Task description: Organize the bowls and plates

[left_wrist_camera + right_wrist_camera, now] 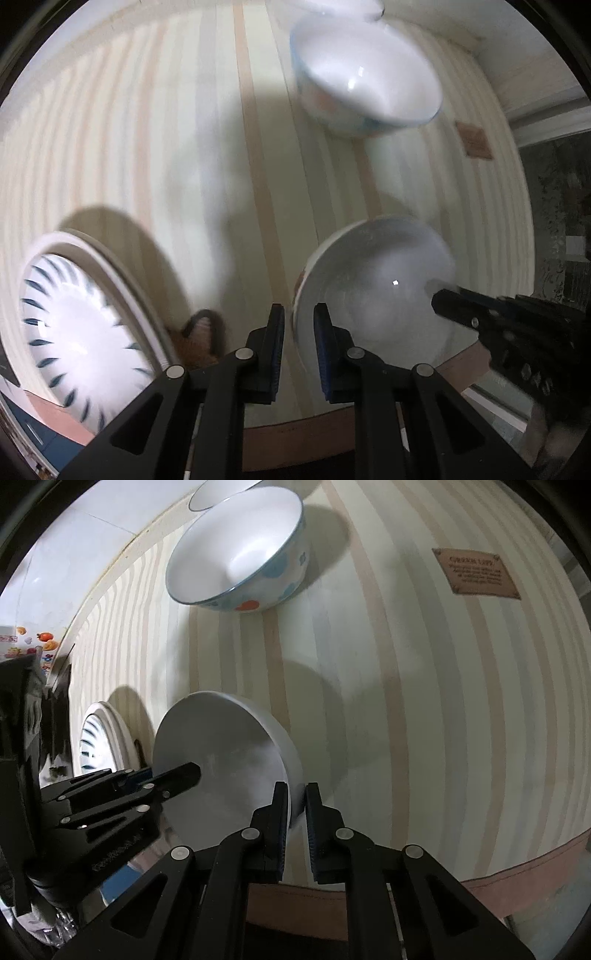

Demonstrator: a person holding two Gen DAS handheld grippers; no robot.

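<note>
A white bowl (pixel 376 284) is held above the striped tablecloth by both grippers. My left gripper (pixel 299 317) is shut on its left rim. My right gripper (pixel 296 797) is shut on its right rim; the bowl also shows in the right wrist view (pixel 221 760). A second bowl with blue and orange dots (pixel 365 77) (pixel 240 554) stands further back on the table, with another dish rim just behind it (pixel 218 493). A white plate with blue dashes (pixel 74 328) (pixel 99 738) lies at the left near the table's front edge.
The striped tablecloth (pixel 424 701) covers the table, with a brown label patch (pixel 476 572) at the right. A small brown object (pixel 199 339) lies between the plate and the held bowl. A wall with fruit stickers (pixel 37 642) is at the far left.
</note>
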